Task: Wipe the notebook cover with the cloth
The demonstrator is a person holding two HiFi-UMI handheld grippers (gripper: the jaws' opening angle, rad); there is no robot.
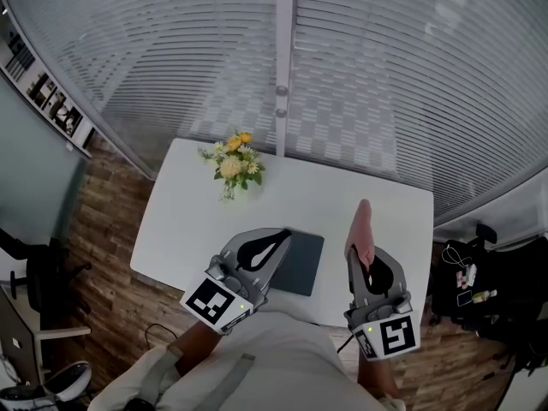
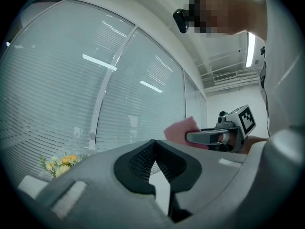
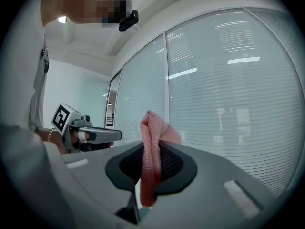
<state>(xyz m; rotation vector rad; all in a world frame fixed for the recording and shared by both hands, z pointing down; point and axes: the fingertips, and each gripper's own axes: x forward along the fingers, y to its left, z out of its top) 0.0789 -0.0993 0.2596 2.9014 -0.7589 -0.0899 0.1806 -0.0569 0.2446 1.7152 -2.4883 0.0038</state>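
Holding the pink cloth (image 1: 360, 226) up in the right gripper (image 1: 366, 262), notebook (image 1: 301, 265) flat on the white table (image 1: 360, 187).
Right gripper jaws pinch the cloth, which sticks up past the tips and hangs a little below them. Left gripper (image 1: 279, 238) jaws are pressed together with nothing between. The dark notebook lies closed near the table's front edge, between both grippers, its left part under the left gripper; contact can't be told. Flowers (image 1: 232, 166) stand at the far side.

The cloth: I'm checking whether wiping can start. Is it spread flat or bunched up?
Bunched up. The pink cloth stands as a folded, narrow strip pinched between the right gripper's shut jaws.
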